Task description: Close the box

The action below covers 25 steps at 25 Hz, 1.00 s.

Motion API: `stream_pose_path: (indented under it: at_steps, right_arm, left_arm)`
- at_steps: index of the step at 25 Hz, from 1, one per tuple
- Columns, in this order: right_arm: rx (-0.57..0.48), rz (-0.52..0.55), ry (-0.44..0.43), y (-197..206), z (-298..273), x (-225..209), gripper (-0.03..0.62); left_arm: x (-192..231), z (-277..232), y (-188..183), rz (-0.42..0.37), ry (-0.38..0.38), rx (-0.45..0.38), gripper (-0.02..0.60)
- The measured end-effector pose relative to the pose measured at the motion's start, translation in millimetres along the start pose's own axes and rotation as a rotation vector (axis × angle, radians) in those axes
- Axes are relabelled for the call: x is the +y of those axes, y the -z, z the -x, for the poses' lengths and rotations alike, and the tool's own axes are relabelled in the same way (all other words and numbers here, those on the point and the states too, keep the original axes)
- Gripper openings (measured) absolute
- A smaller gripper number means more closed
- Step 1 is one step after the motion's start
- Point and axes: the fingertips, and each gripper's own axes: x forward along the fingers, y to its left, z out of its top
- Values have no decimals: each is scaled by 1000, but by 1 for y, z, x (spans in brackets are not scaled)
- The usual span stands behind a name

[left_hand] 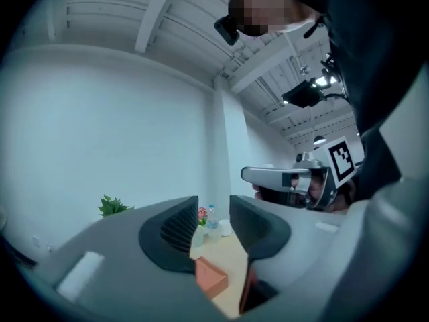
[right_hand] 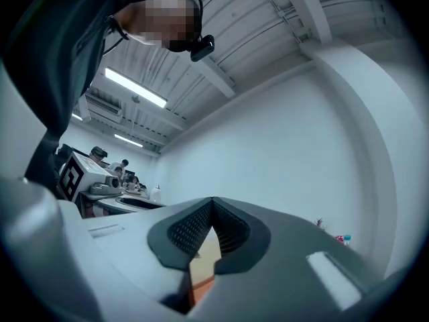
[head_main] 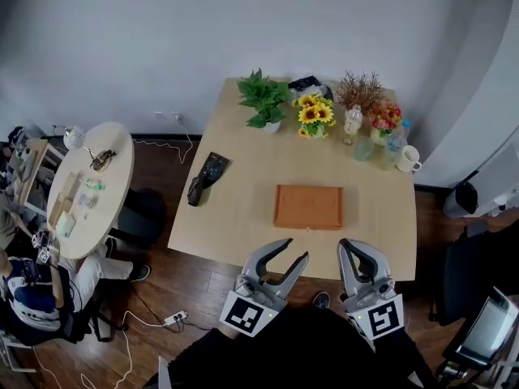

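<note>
The orange-brown box (head_main: 308,207) lies flat with its lid down in the middle of the light wooden table (head_main: 243,217). Both grippers hang at the near table edge, close to the head camera and apart from the box. My left gripper (head_main: 293,252) is open with a narrow gap and nothing between its fingers; through that gap in the left gripper view (left_hand: 213,210) a corner of the box (left_hand: 212,278) shows. My right gripper (head_main: 349,245) is shut and empty, its pads meeting (right_hand: 213,205) over a sliver of the box (right_hand: 201,288). The right gripper (left_hand: 249,174) also shows in the left gripper view.
Along the table's far edge stand a green plant (head_main: 263,100), sunflowers (head_main: 315,116), dried twigs (head_main: 359,91), a bottle (head_main: 352,124) and a white mug (head_main: 408,160). A black object (head_main: 208,177) lies at the table's left. A round side table (head_main: 87,186) with seated people stands to the left.
</note>
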Motion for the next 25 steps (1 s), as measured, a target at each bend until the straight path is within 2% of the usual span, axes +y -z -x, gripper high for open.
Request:
stream_pose_path:
  at_steps: [10,25]
  right_arm:
    - [28,-70,-11,7,2,1,0]
    - [35,-72,-21,9,1,1,0]
  left_arm:
    - [0,1,4,11,9,29,127]
    - [0,1,12,35,3,52,127]
